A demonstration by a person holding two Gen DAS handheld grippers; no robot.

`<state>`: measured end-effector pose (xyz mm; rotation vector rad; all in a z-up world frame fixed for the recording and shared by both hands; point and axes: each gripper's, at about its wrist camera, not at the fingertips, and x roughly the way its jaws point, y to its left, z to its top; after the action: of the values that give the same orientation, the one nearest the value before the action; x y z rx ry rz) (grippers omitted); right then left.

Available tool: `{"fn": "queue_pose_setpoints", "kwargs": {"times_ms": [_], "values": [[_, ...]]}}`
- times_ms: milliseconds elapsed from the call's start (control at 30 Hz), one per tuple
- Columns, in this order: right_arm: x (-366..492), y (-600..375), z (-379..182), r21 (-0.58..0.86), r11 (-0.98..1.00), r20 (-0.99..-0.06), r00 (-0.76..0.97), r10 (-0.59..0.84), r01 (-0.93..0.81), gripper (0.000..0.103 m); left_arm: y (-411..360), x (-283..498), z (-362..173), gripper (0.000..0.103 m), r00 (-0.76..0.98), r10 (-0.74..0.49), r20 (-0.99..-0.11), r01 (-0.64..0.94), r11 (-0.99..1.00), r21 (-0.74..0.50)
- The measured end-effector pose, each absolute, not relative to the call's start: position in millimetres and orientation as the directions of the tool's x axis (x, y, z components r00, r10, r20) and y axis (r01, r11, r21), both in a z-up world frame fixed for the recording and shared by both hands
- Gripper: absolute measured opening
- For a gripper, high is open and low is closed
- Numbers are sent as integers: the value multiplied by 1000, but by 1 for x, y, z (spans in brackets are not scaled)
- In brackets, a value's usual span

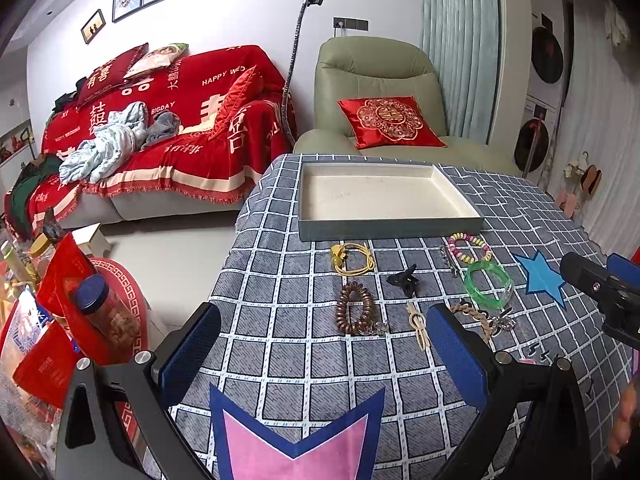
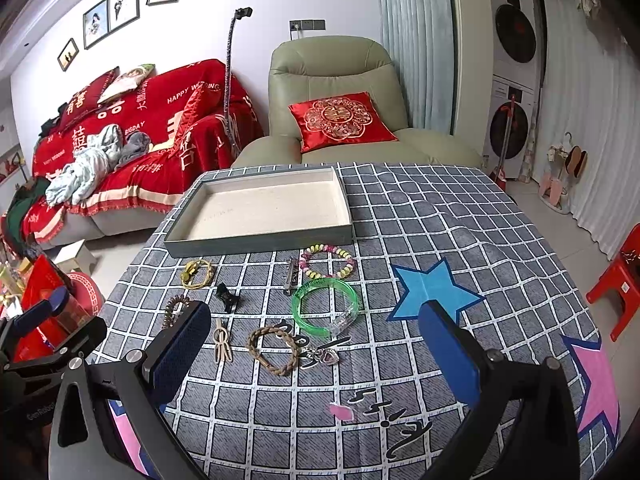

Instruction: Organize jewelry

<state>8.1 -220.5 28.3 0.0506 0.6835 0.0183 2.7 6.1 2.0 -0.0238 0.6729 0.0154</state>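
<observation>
Left wrist view
My left gripper (image 1: 324, 360): fingers spread wide, nothing between them, hovering over the checked tablecloth (image 1: 280, 320).
Tray (image 1: 390, 232): far side of the table, grey outside, cream lining, nothing in it.
Jewelry, near side of the tray: yellow cord ring (image 1: 352, 258) at left, beaded bracelet (image 1: 470, 247) at right, silver clip (image 1: 449, 260) just left of the beads.
Middle row: brown coil band (image 1: 354, 308), black claw clip (image 1: 404, 279), green bangle (image 1: 489, 283).
Nearest: beige knot piece (image 1: 418, 326) and braided bracelet (image 1: 474, 316) beside my right finger pad.
Right gripper (image 1: 600, 292): black body pokes in at the right edge.

Right wrist view
My right gripper (image 2: 320, 354): also wide open, empty.
Between my fingers: braided bracelet (image 2: 274, 350), touching a heart charm (image 2: 326, 356) on its right.
Green bangle (image 2: 326, 308): just beyond, lying flat.
Beaded bracelet (image 2: 328, 266): near the tray's front wall.
Tray (image 2: 260, 242): far left, still bare.
Coil band (image 2: 174, 310): partly hidden behind my left finger.
Blue star (image 2: 434, 292): patch on the cloth, right of the bangle.
</observation>
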Motion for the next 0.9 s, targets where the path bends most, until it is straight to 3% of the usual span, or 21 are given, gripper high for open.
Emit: {"fn": "queue_pose_setpoints", "kwargs": {"times_ms": [467,900], "values": [[17,-232,12,62,998,-666,746,23,24,103,12,21,-13,103,733,-13,-680,-16,999,-36],[53,-260,-17,81,993,-769,639,10,82,103,23,97,-37,103,630,-83,-772,37,996,-77]]}}
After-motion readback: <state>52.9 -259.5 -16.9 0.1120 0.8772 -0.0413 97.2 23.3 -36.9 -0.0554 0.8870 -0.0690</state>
